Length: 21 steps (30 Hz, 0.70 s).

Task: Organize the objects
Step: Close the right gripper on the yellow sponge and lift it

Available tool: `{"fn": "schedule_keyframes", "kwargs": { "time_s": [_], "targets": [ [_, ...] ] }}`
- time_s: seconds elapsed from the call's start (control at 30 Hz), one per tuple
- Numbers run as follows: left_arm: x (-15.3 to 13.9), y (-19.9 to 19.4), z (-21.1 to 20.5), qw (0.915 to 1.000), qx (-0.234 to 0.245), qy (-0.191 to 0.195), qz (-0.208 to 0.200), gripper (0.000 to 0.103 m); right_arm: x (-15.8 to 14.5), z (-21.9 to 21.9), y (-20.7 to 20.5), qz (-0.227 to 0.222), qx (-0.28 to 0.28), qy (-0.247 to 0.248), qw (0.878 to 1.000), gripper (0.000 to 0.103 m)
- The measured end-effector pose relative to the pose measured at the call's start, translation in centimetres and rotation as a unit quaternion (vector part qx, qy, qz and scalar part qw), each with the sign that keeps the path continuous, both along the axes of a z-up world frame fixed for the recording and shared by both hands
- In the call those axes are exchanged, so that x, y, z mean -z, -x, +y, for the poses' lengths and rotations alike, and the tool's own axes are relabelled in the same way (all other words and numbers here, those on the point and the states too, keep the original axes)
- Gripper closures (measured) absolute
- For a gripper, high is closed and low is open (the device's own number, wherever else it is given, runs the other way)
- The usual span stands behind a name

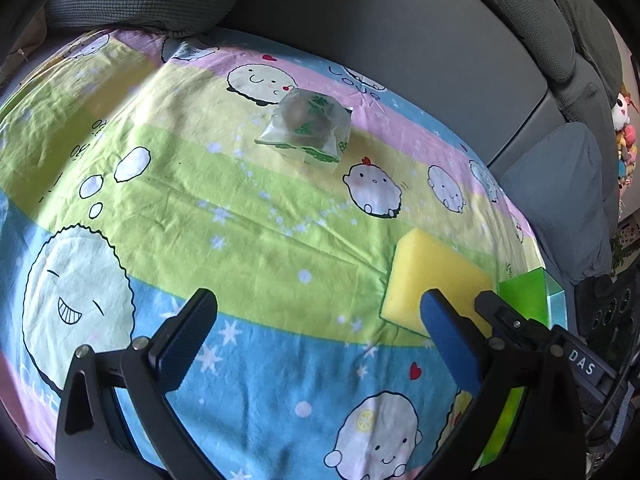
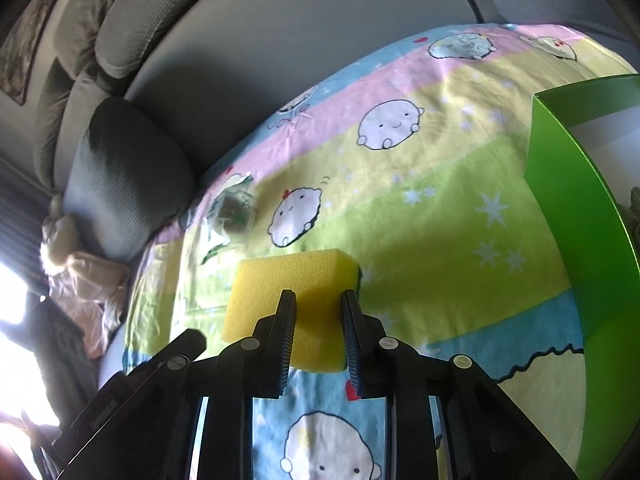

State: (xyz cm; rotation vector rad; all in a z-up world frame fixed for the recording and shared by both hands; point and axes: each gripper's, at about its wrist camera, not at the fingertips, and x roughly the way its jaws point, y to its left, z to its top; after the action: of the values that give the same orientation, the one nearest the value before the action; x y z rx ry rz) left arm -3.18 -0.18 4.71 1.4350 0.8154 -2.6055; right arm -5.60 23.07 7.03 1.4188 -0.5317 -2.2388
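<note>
Black right gripper [image 2: 319, 312] is clenching a porous yellow rectangular sponge [image 2: 296, 280] above the cartoon-printed cotton sheet [image 1: 240, 240], left of a glossy green cardboard box [image 2: 580, 216]. Left gripper [image 1: 316, 312], lettered "DAS", is hovering released; a translucent green-printed packet [image 1: 308, 128] is lying far behind.

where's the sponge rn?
The yellow sponge sits on the cartoon bedsheet between the right gripper fingers, just left of the green box. In the left wrist view it is at lower right.
</note>
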Motion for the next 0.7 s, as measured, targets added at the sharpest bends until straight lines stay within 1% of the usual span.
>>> {"fn": "schedule_keyframes", "kwargs": {
  "time_s": [0.1, 0.17, 0.33, 0.47, 0.7],
  "targets": [
    [0.3, 0.1, -0.2, 1.0000, -0.004, 0.006, -0.005, 0.002, 0.1, -0.2, -0.4, -0.002, -0.005, -0.009, 1.000, 0.078],
    [0.4, 0.2, -0.2, 1.0000, 0.003, 0.000, -0.005, 0.002, 0.2, -0.3, -0.8, -0.002, -0.010, -0.011, 1.000, 0.078],
    [1.0, 0.5, 0.1, 0.9997, 0.017, -0.010, -0.011, 0.002, 0.7, -0.8, -1.2, -0.007, -0.014, -0.035, 0.999, 0.078],
    [1.5, 0.8, 0.4, 0.9994, 0.025, -0.014, -0.018, 0.002, 1.1, -1.0, -0.9, -0.015, -0.014, -0.041, 0.999, 0.078],
    [2.0, 1.1, 1.4, 0.9981, 0.049, -0.032, -0.017, 0.003, 1.8, -0.4, -0.6, -0.030, -0.002, -0.045, 0.999, 0.078]
  ]
}}
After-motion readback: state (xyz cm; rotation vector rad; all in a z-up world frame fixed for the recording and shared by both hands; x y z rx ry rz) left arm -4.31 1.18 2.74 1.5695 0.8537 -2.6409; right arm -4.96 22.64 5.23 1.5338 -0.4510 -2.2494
